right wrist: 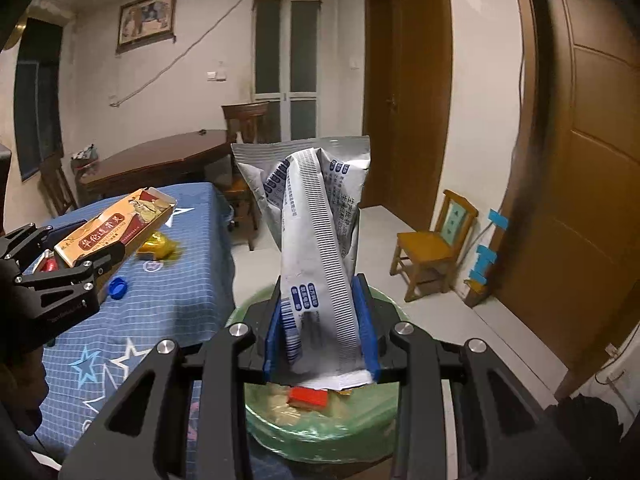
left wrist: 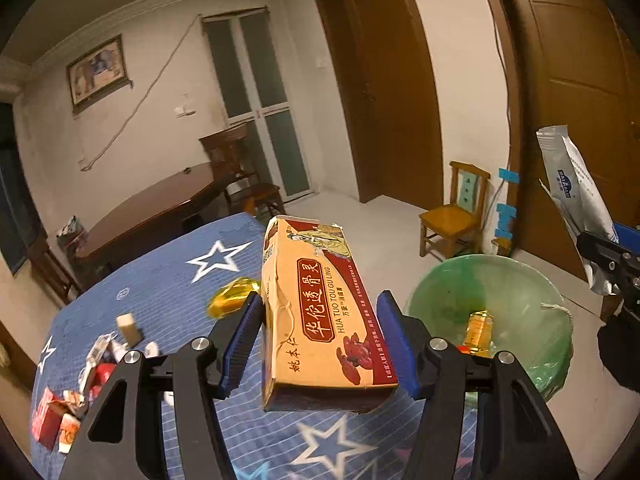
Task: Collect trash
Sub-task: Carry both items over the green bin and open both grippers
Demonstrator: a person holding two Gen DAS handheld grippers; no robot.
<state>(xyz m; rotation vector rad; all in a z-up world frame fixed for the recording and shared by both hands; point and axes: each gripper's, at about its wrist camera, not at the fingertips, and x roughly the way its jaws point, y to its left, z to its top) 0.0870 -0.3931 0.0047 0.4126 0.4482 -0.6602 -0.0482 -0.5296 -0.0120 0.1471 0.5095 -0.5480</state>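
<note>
My left gripper (left wrist: 318, 340) is shut on a long yellow-and-red cardboard box (left wrist: 320, 312) and holds it in the air over the edge of the blue star-patterned table (left wrist: 160, 280). The right wrist view shows that box (right wrist: 112, 228) from the side, tilted up. My right gripper (right wrist: 320, 332) is shut on a crumpled silver-white pouch (right wrist: 316, 216), directly above the green-bagged bin (right wrist: 376, 428). The bin (left wrist: 440, 292) stands on the floor beside the table and holds a yellow bottle (left wrist: 478, 330) and a red item (right wrist: 308, 398).
On the table lie a yellow wrapper (left wrist: 232, 300), a blue bottle cap (right wrist: 119, 288), a small block (left wrist: 129, 328) and several wrappers and red boxes (left wrist: 52, 420) at the left. A small wooden chair (right wrist: 432, 248) stands by the doors, and a dark wooden table (left wrist: 152, 208) behind.
</note>
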